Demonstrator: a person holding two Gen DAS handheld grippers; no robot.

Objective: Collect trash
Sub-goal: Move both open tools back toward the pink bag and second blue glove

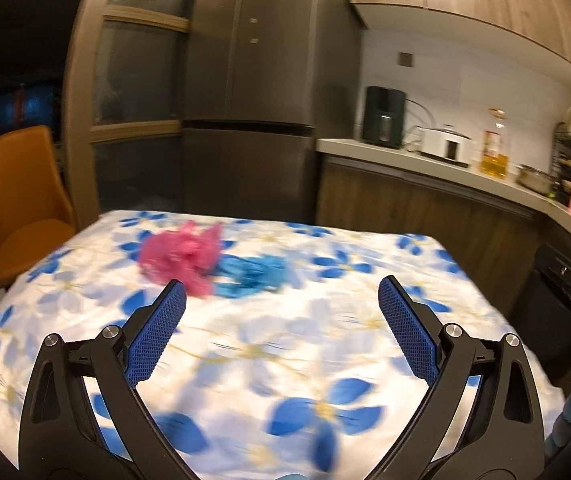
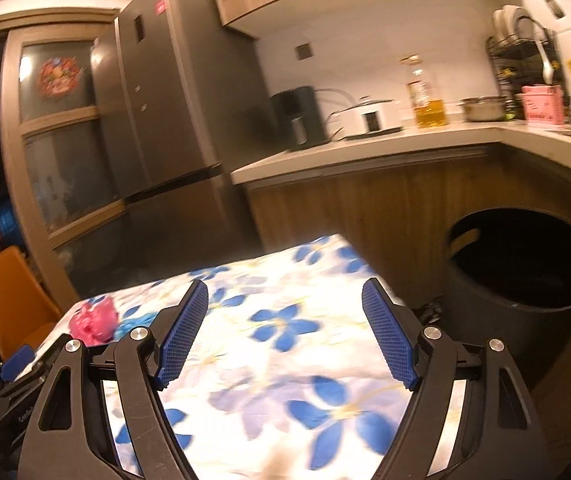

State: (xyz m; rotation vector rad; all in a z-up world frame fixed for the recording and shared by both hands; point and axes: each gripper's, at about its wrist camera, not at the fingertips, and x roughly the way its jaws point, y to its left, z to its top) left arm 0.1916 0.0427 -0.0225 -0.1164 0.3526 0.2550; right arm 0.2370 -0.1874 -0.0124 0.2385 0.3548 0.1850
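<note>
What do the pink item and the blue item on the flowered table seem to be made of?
Pink item: probably thin plastic film, like a crumpled bag, slightly translucent with puckered folds. Blue item: likely similar thin plastic or wrapper, flatter and creased. Motion blur leaves both uncertain. They lie touching on the flowered tablecloth, which looks like matte printed fabric.

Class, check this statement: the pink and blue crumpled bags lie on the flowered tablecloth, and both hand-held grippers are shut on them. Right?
Not quite. The pink bag and blue bag do lie on the tablecloth, but both hand-held grippers are open and empty, as each wrist view shows.
</note>
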